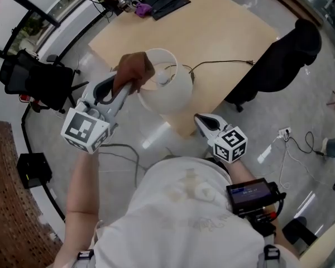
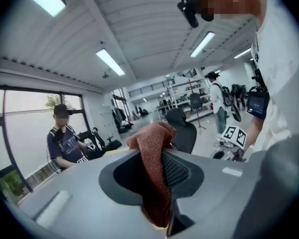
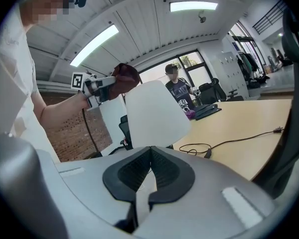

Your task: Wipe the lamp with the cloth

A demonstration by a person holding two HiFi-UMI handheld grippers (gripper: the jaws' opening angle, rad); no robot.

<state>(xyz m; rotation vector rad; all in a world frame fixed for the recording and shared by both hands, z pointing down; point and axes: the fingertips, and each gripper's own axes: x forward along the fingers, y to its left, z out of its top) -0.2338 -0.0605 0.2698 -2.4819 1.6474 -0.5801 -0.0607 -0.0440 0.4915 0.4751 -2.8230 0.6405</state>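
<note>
1. Left side of the head view: the cloth (image 1: 135, 68) is bunched up above my left fingers (image 2: 175, 172), with only a fold pinched between them. If I drag it hard across the shade, I think the fabric could pull free.
2. Centre: the lamp (image 1: 170, 88) stands on the worktop (image 1: 223, 32) near its closest edge, and the cloth sits right at the upper left rim of the white shade. A sideways push that high up could tilt the shade or tip the whole lamp toward the edge.
3. Right of centre: the cable (image 1: 223, 63) lies loose across the worktop behind the lamp. If the lamp slides, the slack could snag or drag along with it.
4. Lower right of the shade: my right fingers (image 3: 165, 172) are low by the worktop edge, under the shade. I cannot tell whether they brace any part of the lamp. If they do not, nothing steadies it while I wipe.
5. My left fingers are closed on the brown cloth, partly parted by its thickness. The cloth hangs down through the gap and rises above the tips.
6. My right fingers are together, the pads meeting at the tips. A pale strip shows in the slit lower down, but I cannot identify it.
</note>
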